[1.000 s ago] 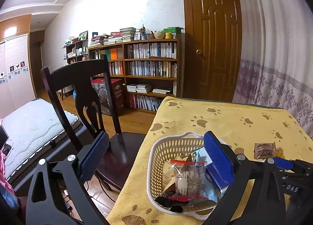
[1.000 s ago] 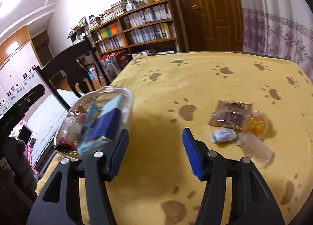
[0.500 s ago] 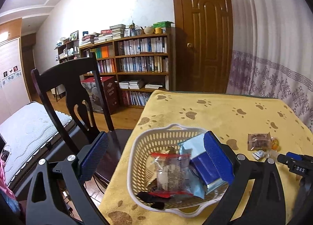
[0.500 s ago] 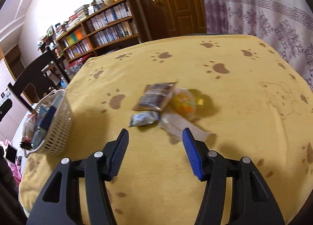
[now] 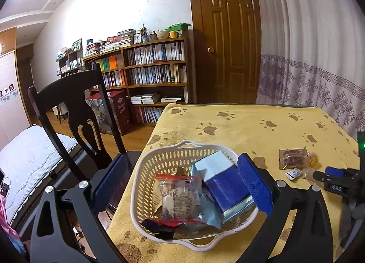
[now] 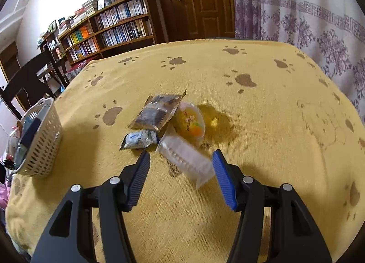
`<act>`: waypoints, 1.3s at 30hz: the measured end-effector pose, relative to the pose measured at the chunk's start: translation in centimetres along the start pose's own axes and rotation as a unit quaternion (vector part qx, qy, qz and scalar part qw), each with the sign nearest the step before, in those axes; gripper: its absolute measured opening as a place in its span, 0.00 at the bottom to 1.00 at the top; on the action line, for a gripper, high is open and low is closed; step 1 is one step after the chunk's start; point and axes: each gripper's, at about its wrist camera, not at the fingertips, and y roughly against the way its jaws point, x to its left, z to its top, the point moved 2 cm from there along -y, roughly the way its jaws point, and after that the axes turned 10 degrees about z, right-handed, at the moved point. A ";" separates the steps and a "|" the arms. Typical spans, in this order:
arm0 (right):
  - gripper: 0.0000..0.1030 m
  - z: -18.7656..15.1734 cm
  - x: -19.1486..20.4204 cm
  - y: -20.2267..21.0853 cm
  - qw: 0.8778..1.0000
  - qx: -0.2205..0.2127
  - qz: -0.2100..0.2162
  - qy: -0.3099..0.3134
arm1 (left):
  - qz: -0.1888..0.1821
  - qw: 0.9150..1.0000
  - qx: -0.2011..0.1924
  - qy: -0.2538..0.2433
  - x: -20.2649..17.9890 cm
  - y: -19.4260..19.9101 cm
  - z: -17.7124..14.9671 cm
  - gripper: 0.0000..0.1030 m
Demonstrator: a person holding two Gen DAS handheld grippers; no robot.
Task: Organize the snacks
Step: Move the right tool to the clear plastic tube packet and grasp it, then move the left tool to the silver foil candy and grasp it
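A white perforated basket [image 5: 159, 167] [image 6: 43, 148] stands near the table's left edge. It holds a blue box [image 5: 225, 183], a red-trimmed clear snack pack [image 5: 178, 196] and other wrappers. My left gripper [image 5: 182, 185] hovers open around the basket. On the cloth lie a brown packet [image 6: 157, 112] [image 5: 293, 158], a yellow jelly cup [image 6: 191, 119], a small blue-white wrapper [image 6: 139, 139] and a clear long packet [image 6: 189, 158]. My right gripper [image 6: 181, 169] is open just in front of the clear packet, whose near end lies between the fingers.
A yellow paw-print cloth [image 6: 262, 107] covers the table. A dark wooden chair [image 5: 75, 112] stands at the table's left side, a mattress [image 5: 29, 148] beyond it. Bookshelves [image 5: 155, 69], a door [image 5: 228, 39] and a curtain [image 5: 308, 57] line the back.
My right gripper has swung away from the basket to the loose snacks and moved close to the clear packet. The left gripper has shifted slightly, so the basket sits more centred between its fingers.
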 end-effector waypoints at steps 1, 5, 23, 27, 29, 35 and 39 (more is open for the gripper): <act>0.56 0.2 -0.1 -0.3 1.000 0.002 -0.001 0.002 | -0.001 1.000 0.000 -0.001 -0.1 0.1 0.0 0.96; 0.56 0.7 -1.2 -2.0 1.000 0.020 0.005 -0.010 | -0.004 1.000 -0.001 -0.006 -0.5 0.2 -0.1 0.96; 0.43 -1.2 0.9 -2.0 0.998 0.055 0.025 0.034 | -0.020 1.000 0.001 -0.022 -2.0 0.7 -0.3 0.96; 0.37 -0.9 1.2 -2.7 0.997 0.049 -0.002 0.053 | -0.026 0.999 -0.001 -0.025 -2.5 1.1 -0.3 0.96; 0.31 -1.0 1.1 -2.6 0.997 0.047 -0.012 0.058 | -0.028 0.999 0.000 -0.027 -2.7 1.1 -0.3 0.96; 0.28 -1.6 -0.3 -1.1 0.998 0.040 -0.019 0.037 | -0.037 0.999 0.004 -0.037 -3.8 1.2 -0.6 0.96; 0.27 -2.0 -1.8 0.5 0.999 0.030 -0.027 0.024 | -0.047 0.998 0.005 -0.044 -4.9 1.5 -0.7 0.96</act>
